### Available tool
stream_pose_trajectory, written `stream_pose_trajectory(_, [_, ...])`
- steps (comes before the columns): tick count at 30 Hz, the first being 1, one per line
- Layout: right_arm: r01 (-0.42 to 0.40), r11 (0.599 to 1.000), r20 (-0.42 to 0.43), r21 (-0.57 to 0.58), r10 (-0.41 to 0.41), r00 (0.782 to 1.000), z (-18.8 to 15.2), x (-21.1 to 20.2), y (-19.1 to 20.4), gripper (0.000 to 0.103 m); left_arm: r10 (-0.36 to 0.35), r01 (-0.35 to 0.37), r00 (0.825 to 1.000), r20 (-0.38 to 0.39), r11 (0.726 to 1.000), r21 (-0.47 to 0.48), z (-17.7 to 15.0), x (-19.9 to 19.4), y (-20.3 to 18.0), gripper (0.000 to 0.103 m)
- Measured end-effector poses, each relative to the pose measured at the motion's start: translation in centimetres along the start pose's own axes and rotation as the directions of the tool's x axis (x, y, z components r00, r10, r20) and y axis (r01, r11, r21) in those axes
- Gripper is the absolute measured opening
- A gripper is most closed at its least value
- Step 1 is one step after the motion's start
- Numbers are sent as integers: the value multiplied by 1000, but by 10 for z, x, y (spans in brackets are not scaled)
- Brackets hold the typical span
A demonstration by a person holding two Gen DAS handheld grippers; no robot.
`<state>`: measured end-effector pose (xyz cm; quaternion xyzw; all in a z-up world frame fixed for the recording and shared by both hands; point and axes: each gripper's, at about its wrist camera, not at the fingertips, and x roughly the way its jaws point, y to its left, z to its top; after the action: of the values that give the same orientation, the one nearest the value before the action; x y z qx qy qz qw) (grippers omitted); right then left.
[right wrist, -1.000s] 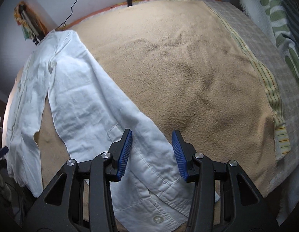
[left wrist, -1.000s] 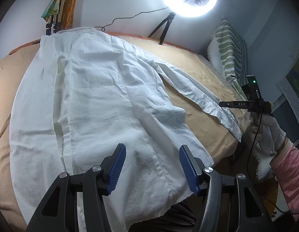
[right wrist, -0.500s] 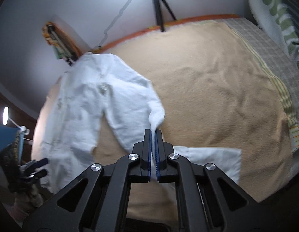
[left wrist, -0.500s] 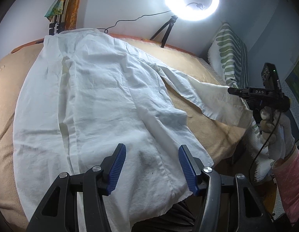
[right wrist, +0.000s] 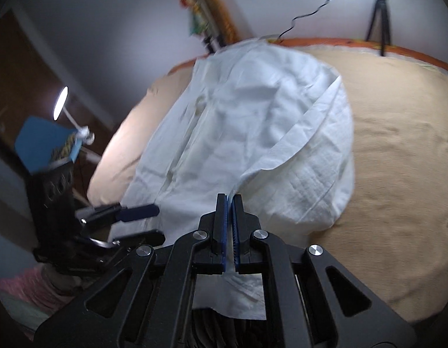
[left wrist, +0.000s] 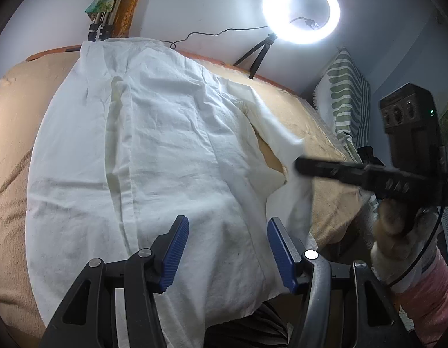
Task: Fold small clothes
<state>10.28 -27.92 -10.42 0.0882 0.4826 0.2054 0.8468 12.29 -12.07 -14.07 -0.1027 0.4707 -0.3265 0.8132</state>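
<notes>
One white shirt (left wrist: 154,156) lies spread on the tan blanket (right wrist: 398,150), hem at its near edge. Two grippers: the left gripper (left wrist: 227,249) hovers over the hem, jaws apart; the right gripper (right wrist: 229,217), jaws clamped on the sleeve (right wrist: 305,156), has carried it from the blanket's right side up over the shirt body.

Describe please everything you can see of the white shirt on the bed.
The white shirt is thin, creased woven cloth, lying mostly flat on the tan blanket, its top toward the wall and its hem hanging over the near edge. A seam or placket runs down its length. One sleeve is lifted and drawn across the body, its end pinched in the shut right hand-held gripper. The left hand-held gripper is open above the hem; whether it touches the cloth is unclear.
</notes>
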Motion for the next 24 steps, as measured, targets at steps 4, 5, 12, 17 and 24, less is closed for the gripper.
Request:
stream_pose_trajectory(4, [-52, 997, -154, -54, 43, 987, -9, 34, 8, 16, -27, 26, 999, -23, 999, -19, -3, 3, 4, 59])
stream_pose_trajectory(5, [-43, 997, -178, -65, 31, 984, -10, 35, 8, 30, -34, 33, 999, -29, 999, -20, -4, 5, 4, 59])
stream_pose_trajectory(12, [-112, 994, -87, -16, 111, 990, 26, -6, -27, 49, -99, 100, 993, -64, 995, 16, -6, 21, -19, 66])
stream_pose_trajectory(17, [62, 997, -36, 44, -60, 998, 85, -3, -72, 51, -37, 46, 995, -92, 994, 95, -7, 43, -38, 62])
stream_pose_trajectory(24, [212, 959, -68, 190, -203, 977, 155, 49, -137, 51, -81, 98, 988, -135, 987, 128, -9, 55, -45, 10])
